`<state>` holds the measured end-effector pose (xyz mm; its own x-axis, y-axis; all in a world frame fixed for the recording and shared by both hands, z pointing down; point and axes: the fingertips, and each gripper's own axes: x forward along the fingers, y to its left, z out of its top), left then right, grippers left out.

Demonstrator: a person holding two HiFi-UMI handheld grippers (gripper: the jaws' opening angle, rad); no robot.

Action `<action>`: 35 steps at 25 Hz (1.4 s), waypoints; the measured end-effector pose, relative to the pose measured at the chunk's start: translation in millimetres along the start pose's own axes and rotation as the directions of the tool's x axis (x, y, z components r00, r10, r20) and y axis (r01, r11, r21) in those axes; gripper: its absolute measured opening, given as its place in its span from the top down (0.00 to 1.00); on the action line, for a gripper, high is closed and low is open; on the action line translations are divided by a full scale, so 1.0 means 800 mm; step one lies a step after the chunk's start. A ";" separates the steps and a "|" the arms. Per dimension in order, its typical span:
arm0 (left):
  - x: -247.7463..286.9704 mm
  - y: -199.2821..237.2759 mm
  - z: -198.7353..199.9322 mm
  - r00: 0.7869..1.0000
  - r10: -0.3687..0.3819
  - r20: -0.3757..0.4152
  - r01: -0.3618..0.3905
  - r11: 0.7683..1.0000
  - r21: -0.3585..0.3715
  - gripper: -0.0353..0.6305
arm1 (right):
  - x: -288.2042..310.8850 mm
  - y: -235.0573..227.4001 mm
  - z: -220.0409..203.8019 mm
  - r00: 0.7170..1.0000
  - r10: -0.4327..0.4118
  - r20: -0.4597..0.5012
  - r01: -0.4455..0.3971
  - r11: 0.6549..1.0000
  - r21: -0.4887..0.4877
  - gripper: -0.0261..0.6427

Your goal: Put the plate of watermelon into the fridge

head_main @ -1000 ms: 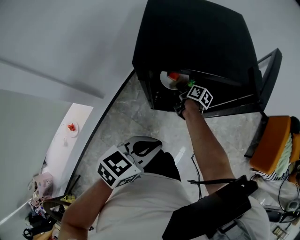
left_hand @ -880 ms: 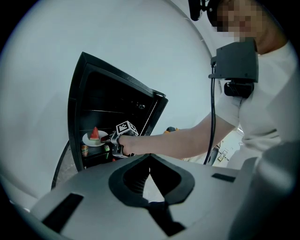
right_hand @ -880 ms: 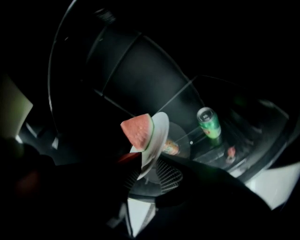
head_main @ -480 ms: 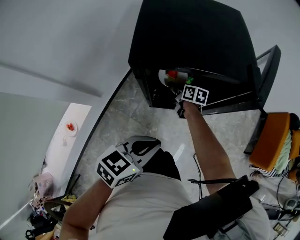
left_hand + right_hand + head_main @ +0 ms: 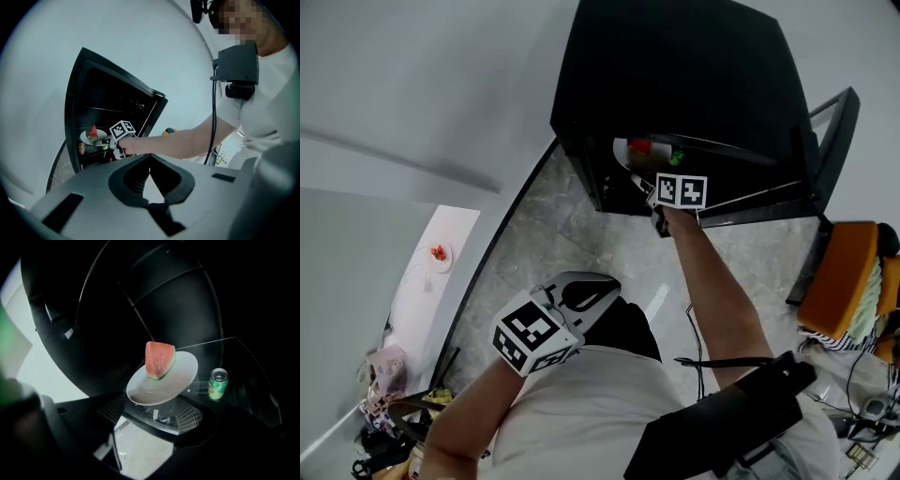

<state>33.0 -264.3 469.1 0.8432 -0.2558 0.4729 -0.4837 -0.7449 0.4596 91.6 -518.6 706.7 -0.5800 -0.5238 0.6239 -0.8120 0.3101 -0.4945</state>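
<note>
The white plate with a red watermelon wedge rests on a glass shelf inside the black fridge. My right gripper is at the plate's near rim, its jaws opening wide, with the pads off the plate. From the head view, the right gripper is at the fridge opening, just in front of the plate. The left gripper view shows the plate from the side. My left gripper hangs near my body, shut and holding nothing.
A green can stands on the same shelf, right of the plate. The fridge door is swung open at the right. An orange chair is at the right edge. A white table lies far left.
The right gripper's jaws have opened and let go of the plate, which now sits on the shelf. The right hand has shifted slightly left. The left gripper stays put.
</note>
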 end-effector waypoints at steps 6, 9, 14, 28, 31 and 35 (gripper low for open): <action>-0.001 -0.006 -0.002 1.000 -0.008 -0.005 0.008 1.000 -0.002 0.93 | -0.001 -0.001 -0.007 0.999 -0.020 -0.043 0.017 0.998 -0.067 0.47; -0.003 -0.006 0.000 1.000 -0.007 -0.003 0.007 1.000 -0.004 0.93 | -0.001 -0.003 -0.008 0.998 -0.042 -0.053 0.038 0.996 -0.085 0.47; -0.004 -0.006 0.000 1.000 -0.010 0.001 0.010 1.000 -0.005 0.93 | 0.000 -0.004 -0.011 0.993 -0.081 -0.081 0.067 0.986 -0.154 0.49; -0.015 -0.007 0.001 1.000 -0.012 0.015 0.013 1.000 -0.020 0.93 | -0.010 -0.020 -0.021 0.956 -0.226 -0.186 0.170 0.946 -0.278 0.67; -0.019 -0.009 0.001 1.000 -0.008 0.017 0.009 1.000 -0.026 0.93 | -0.015 -0.024 -0.025 0.943 -0.254 -0.215 0.190 0.942 -0.277 0.69; -0.026 -0.012 0.005 1.000 -0.001 0.026 0.002 1.000 -0.031 0.93 | -0.023 -0.028 -0.027 0.925 -0.287 -0.250 0.213 0.935 -0.285 0.70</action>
<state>21.0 -254.5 451.9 0.8496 -0.2707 0.4527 -0.4889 -0.7262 0.4833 119.2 -498.6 719.7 -0.3195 -0.3746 0.8704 -0.9012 0.4040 -0.1570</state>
